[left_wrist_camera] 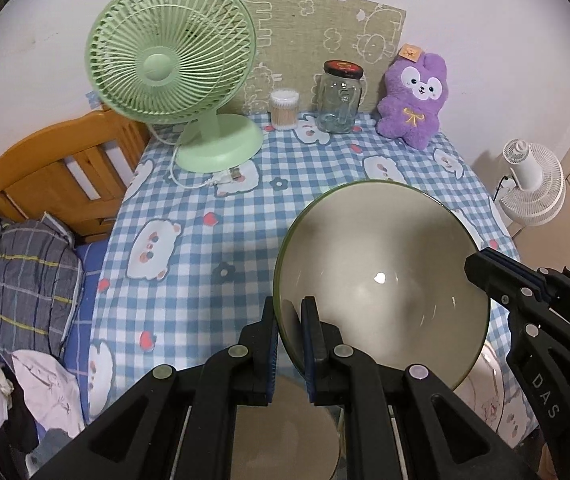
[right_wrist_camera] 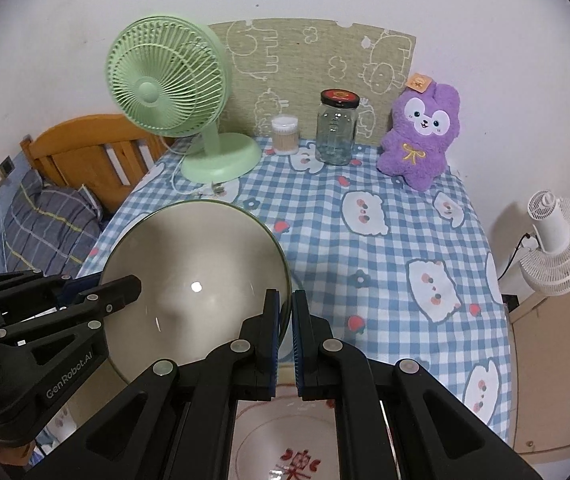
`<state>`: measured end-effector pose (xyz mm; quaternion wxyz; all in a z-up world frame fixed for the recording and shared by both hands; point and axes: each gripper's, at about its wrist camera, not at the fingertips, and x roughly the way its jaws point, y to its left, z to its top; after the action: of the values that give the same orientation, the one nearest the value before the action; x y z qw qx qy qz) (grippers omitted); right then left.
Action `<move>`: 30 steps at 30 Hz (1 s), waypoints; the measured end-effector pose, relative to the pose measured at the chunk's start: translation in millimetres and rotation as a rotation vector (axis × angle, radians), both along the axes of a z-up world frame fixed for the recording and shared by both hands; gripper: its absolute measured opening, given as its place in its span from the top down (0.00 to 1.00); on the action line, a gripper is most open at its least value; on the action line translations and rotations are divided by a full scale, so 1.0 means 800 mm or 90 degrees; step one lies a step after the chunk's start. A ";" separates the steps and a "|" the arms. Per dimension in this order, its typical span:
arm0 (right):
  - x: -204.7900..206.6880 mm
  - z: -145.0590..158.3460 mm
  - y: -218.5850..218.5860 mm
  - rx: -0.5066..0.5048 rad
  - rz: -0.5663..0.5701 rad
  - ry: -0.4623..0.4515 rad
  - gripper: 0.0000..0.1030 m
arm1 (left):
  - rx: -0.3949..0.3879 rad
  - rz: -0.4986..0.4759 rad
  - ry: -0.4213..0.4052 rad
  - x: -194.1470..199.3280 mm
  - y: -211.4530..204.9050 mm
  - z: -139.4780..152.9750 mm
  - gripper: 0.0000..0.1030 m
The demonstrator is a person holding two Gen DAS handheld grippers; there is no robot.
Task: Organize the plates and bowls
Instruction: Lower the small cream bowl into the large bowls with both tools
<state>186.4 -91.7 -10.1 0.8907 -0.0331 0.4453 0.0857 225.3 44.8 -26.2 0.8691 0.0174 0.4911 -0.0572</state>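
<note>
A large pale grey-green bowl (left_wrist_camera: pixel 385 280) is held above the checked table between both grippers. My left gripper (left_wrist_camera: pixel 291 344) is shut on the bowl's left rim. My right gripper (right_wrist_camera: pixel 285 340) is shut on the bowl's (right_wrist_camera: pixel 193 280) right rim; it also shows in the left wrist view (left_wrist_camera: pixel 485 270). Below the left gripper lies another grey dish (left_wrist_camera: pixel 285 432). A white plate with a red pattern (right_wrist_camera: pixel 289 440) lies under the right gripper, and its edge shows in the left wrist view (left_wrist_camera: pixel 489 396).
A green desk fan (left_wrist_camera: pixel 173 64), a cotton-swab tub (left_wrist_camera: pixel 284 109), a glass jar (left_wrist_camera: pixel 340 98) and a purple plush (left_wrist_camera: pixel 415 100) stand along the table's back. A wooden bed frame (left_wrist_camera: pixel 57 168) lies left; a white floor fan (right_wrist_camera: pixel 557 240) stands right.
</note>
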 end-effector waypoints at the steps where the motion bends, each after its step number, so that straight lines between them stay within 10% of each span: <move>1: -0.005 0.000 0.003 0.001 0.002 0.001 0.92 | 0.003 0.002 -0.003 -0.005 0.001 0.001 0.93; 30: -0.080 0.021 0.048 -0.003 0.053 -0.030 0.92 | -0.007 0.045 -0.030 -0.090 0.050 0.017 0.92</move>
<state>122.1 -53.2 6.7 0.8966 -0.0555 0.4222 0.1212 153.1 84.5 -12.3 0.8818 -0.0037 0.4707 -0.0290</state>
